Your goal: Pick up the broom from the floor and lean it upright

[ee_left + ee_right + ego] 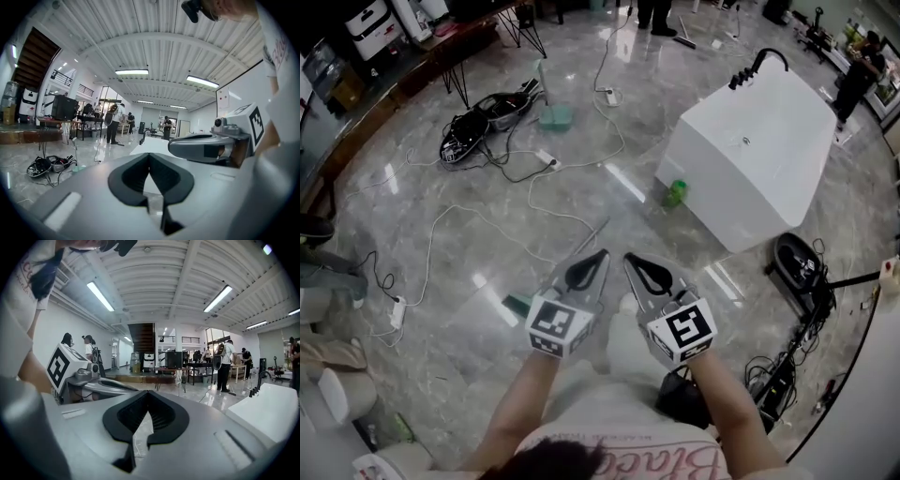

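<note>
A broom lies on the grey marble floor just ahead of me. Its thin grey handle [589, 236] runs up and to the right. Its teal head [517, 303] peeks out beside the left gripper, and the middle of the broom is hidden under that gripper. My left gripper [601, 254] [149, 155] and right gripper [628, 257] [147, 393] are held side by side above the broom, pointing forward. On both, the jaws are closed tip to tip with nothing between them. Neither touches the broom.
A white bathtub [750, 155] with a black tap stands ahead on the right, a green bottle [675, 192] at its corner. Cables, a power strip [397, 310], black gear [483, 122] and a teal stand [555, 114] lie ahead on the left. People stand far off.
</note>
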Demonstrator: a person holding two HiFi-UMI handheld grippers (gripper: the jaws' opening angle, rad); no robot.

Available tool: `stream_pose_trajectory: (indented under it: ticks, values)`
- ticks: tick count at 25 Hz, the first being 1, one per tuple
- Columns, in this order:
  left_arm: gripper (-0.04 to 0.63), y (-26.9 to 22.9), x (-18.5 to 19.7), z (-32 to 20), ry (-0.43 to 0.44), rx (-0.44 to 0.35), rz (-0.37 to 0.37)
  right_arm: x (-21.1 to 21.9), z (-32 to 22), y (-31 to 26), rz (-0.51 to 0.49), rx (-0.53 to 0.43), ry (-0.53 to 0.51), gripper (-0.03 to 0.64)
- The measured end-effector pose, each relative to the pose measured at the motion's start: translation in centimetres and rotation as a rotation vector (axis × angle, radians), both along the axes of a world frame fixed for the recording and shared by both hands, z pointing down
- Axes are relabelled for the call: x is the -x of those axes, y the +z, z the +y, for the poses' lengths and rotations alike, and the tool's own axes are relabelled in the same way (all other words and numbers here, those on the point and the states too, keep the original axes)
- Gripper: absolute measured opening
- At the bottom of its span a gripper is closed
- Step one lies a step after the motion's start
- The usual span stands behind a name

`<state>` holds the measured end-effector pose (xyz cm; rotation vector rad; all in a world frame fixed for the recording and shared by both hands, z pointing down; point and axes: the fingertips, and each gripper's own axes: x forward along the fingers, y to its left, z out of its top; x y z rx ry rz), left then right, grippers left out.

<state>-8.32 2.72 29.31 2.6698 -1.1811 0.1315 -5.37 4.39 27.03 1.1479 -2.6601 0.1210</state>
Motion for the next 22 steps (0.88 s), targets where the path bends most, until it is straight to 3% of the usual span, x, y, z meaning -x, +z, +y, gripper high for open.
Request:
stream_pose_trajectory:
  ticks: [6, 13, 22]
  values:
    - [0.0, 1.4, -3.1, -5.9, -0.057, 0.059, -0.008, -3.0, -5.9, 1.2, 0.016, 0.048, -0.058, 0.002]
    - [0.0, 4.3, -3.7, -9.7, -0.107, 0.156, -0.017, -4.6, -9.4, 4.7, -0.007, 0.152, -0.072, 0.002]
    - [0.0, 10.8, -3.5, -15.3, -0.076, 0.236, -0.083, -4.8, -13.0, 12.5, -0.03, 0.306, -0.046, 0.002]
